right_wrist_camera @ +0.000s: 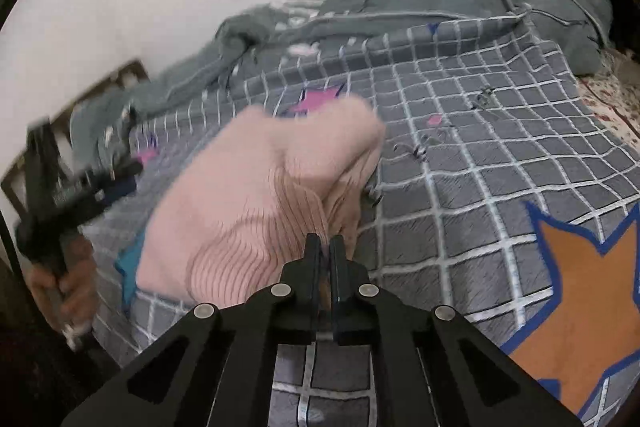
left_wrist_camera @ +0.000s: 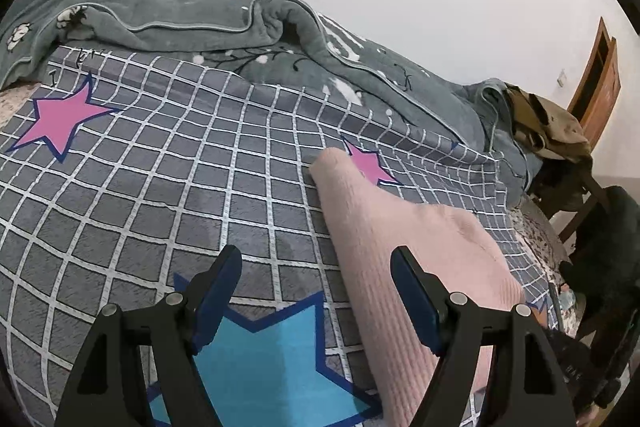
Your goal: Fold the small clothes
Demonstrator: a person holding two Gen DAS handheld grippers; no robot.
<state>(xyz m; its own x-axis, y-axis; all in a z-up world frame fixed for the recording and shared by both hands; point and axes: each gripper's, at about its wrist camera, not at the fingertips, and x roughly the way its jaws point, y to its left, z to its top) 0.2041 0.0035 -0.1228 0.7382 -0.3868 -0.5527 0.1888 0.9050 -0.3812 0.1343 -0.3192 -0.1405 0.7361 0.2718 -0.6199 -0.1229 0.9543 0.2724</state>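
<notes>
1. Pink ribbed garment (right_wrist_camera: 256,195) lies mid-frame on the checked bedspread (right_wrist_camera: 480,131), soft, light and floppy.
2. Right gripper (right_wrist_camera: 325,247) has its jaws pressed together, pinching a bunched edge.
3. Left gripper (left_wrist_camera: 316,263) stands spread and empty beside it.
4. Best hold, I judge: corners or hems, since thin knit slips and sags.

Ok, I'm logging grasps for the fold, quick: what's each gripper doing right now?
Left gripper: open, holding nothing, beside the pink garment.
Right gripper: closed on a pinch of the pink garment.

2 wrist views, close, angled down; both show bed (left_wrist_camera: 160,187) (right_wrist_camera: 480,131).
</notes>
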